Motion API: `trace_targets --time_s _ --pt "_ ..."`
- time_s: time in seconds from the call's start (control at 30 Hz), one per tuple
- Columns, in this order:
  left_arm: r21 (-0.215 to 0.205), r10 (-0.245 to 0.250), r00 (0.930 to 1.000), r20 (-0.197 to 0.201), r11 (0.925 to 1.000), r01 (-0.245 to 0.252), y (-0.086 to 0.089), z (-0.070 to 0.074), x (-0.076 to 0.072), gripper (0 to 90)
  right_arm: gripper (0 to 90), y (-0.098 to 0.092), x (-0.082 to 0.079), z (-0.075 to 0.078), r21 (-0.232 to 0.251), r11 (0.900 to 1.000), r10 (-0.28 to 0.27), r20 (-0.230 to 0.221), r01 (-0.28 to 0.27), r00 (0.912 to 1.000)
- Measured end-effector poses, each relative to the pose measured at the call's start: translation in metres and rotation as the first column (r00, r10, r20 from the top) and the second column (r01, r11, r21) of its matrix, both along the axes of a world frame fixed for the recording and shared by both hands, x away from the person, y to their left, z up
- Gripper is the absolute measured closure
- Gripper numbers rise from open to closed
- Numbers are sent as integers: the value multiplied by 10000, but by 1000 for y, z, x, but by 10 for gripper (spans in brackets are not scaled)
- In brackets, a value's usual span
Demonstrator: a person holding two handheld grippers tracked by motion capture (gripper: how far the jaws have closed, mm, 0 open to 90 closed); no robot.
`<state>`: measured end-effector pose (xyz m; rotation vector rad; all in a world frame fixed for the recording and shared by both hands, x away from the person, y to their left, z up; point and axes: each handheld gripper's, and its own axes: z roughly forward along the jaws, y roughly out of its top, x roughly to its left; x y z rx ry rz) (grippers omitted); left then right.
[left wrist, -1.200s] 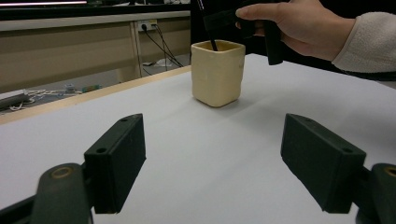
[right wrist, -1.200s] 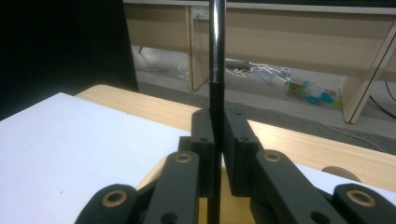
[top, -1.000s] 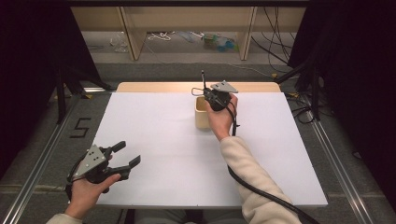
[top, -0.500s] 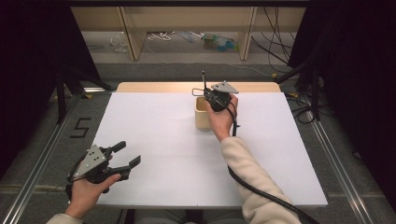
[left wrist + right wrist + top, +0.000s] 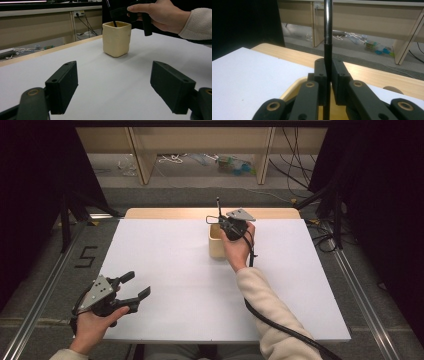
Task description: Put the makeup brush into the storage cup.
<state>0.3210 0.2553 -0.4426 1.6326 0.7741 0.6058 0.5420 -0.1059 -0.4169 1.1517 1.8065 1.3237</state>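
Here one cream square cup stood on the far middle of the white counter, just short of its bare wooden far edge. One thin black rod with a shiny metal upper part stood upright with its lower end down inside the cup, and the right gripper hovered right above the cup's rim, its fingers pressed together on the rod's black section. In the left gripper view the cup showed as a single pale vessel with the rod slanting into it and the right hand above and beside it.

Two grippers were counted, one per hand. The left gripper rested low at the near left corner of the counter, well apart from the cup, its fingers spread wide with nothing between them.

The counter was a white sheet over a wooden top. Beyond it lay a grey floor with loose cables and small clutter under a pale wooden bench, dark curtains hung at both sides, and a "5" was marked on the floor at the left.

Compared with the earlier frames, nothing had visibly shifted: both grippers and the cup kept their places.
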Motion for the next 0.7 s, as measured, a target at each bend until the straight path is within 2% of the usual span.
trace_targets --time_s 0.2,0.27,0.5,0.7 --pt "-2 3 10000 -1 10000 -3 0 0 0 220 840 -1 1 -1 -101 9999 -44 143 45 9999" --pt "13 2 10000 -1 10000 -2 0 0 0 219 840 -1 0 0 -43 10000 -17 2 17 10000" --pt "5 1 10000 3 10000 -1 0 0 0 219 840 -1 0 -1 -39 10000 -19 -20 18 10000" --pt "-1 6 10000 5 10000 -6 0 0 0 219 840 -1 0 -2 14 10000 -19 109 19 9999"
